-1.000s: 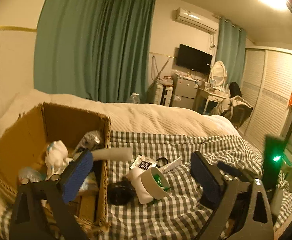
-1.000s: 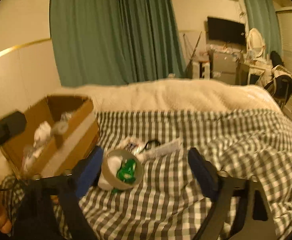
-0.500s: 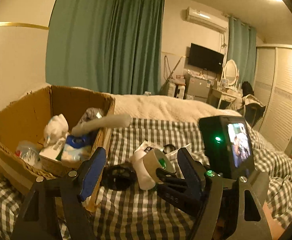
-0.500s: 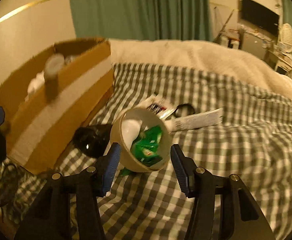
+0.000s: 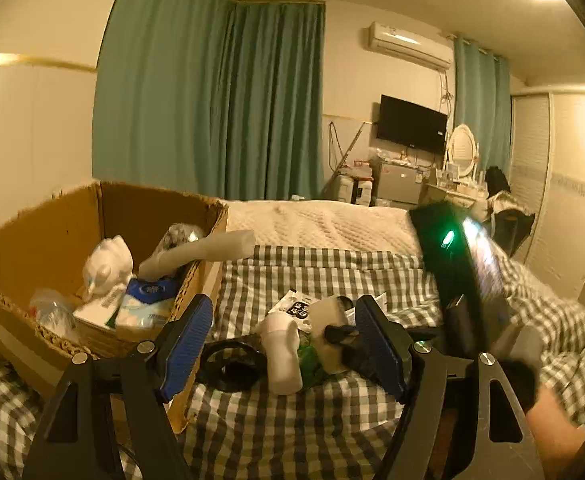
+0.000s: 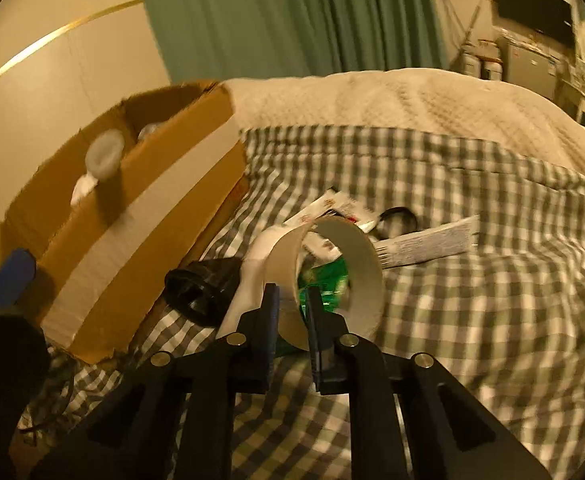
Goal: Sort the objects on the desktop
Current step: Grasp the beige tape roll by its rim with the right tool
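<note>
Tape roll (image 6: 334, 276) on checked bed, pale, wide, hollow.
Right claw (image 6: 292, 312) closing across its 7 o'clock wall; left claw (image 5: 282, 338) apart.

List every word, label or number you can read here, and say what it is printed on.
Nothing reads clearly.
Blue and white tissue pack in the cardboard box: print blurred.
Black and white sachet on the checked cover: lettering too small.
White paper strip: fine print, unreadable.
Green wrapper inside the tape roll: blurred.
</note>
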